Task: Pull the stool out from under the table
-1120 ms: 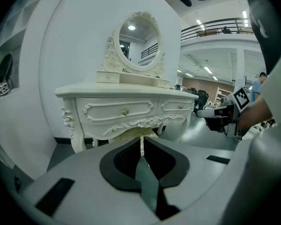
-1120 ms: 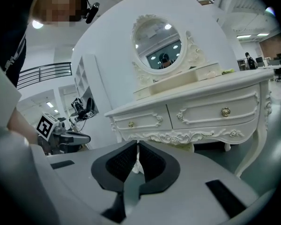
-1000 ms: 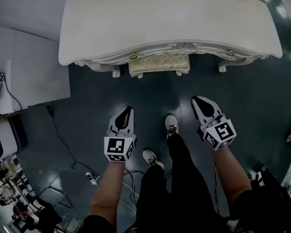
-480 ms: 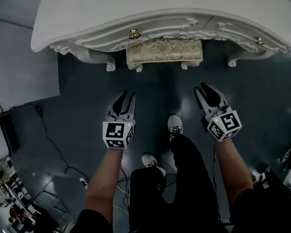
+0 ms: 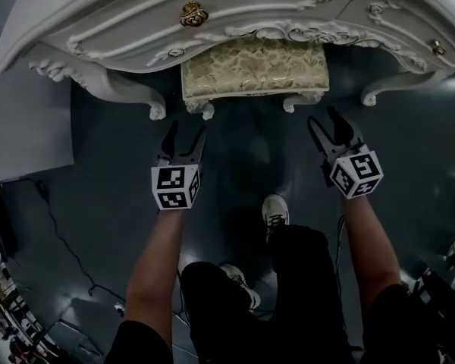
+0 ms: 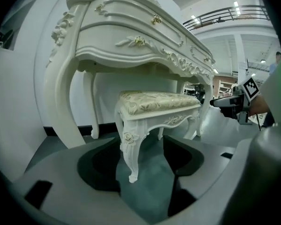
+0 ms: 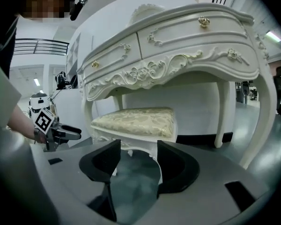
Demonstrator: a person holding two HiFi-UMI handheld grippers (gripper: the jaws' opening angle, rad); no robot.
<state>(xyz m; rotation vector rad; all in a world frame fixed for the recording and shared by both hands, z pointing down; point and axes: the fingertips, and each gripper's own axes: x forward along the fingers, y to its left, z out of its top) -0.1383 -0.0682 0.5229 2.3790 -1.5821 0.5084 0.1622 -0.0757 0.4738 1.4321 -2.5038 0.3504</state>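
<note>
Your left gripper (image 5: 186,133) has its jaws spread. They have just been opening, and nothing is pressed between them. In the left gripper view the stool's carved front leg (image 6: 128,146) shows in the gap beyond the dark pads, untouched. Your right gripper (image 5: 326,120) is spread the same way, its jaws just opened. The stool's other front leg (image 7: 155,150) shows past the gap, with no contact.

The stool (image 5: 254,63) sits tucked under the table (image 5: 212,2), with only its front edge showing below the apron. Its seat is pale gold floral brocade. The frame is glossy cream, with a carved rose at the knee and curved legs.

The table is the same cream, with a bowed front, scrollwork along its scalloped lower edge and a gilt drawer pull (image 5: 191,12). Its curved legs (image 5: 129,89) stand to either side of the stool, with a gap on each side.

The floor (image 5: 243,154) is dark, smooth and slightly reflective. It lies open between the stool and your shoe (image 5: 275,211). A thin cable (image 5: 61,237) trails off to your left, well apart from the stool.
</note>
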